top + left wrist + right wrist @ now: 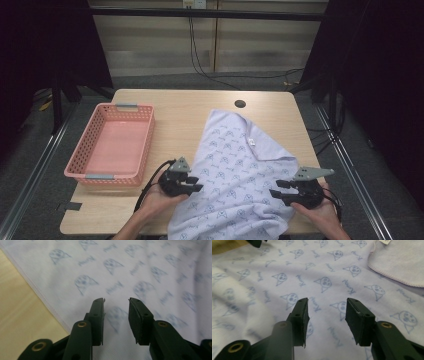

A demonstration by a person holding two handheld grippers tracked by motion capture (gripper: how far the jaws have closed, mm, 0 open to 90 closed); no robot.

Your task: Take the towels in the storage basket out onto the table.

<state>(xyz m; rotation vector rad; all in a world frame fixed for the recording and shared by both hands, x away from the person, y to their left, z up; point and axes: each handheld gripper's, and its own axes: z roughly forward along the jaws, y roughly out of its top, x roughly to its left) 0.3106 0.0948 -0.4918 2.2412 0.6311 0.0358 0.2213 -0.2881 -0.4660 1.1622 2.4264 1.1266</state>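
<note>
A pale lilac cloth [235,165] printed with small blue cat faces lies spread on the wooden table [175,110], reaching over the front edge. Its far right corner is folded over, showing a plain side with a white label [251,142]. My left gripper [198,184] hovers at the cloth's left hem, open, with nothing between the jaws. In the left gripper view the left gripper [116,300] points across the cloth [140,270] just past the hem. My right gripper [274,192] is at the cloth's right side, open over the cloth [312,272] in the right gripper view [327,299].
An empty pink plastic basket [145,145] stands on the table's left part. A round cable hole [240,104] sits near the far edge. Bare wood [20,315] lies left of the cloth. Dark curtains and floor rails flank the table.
</note>
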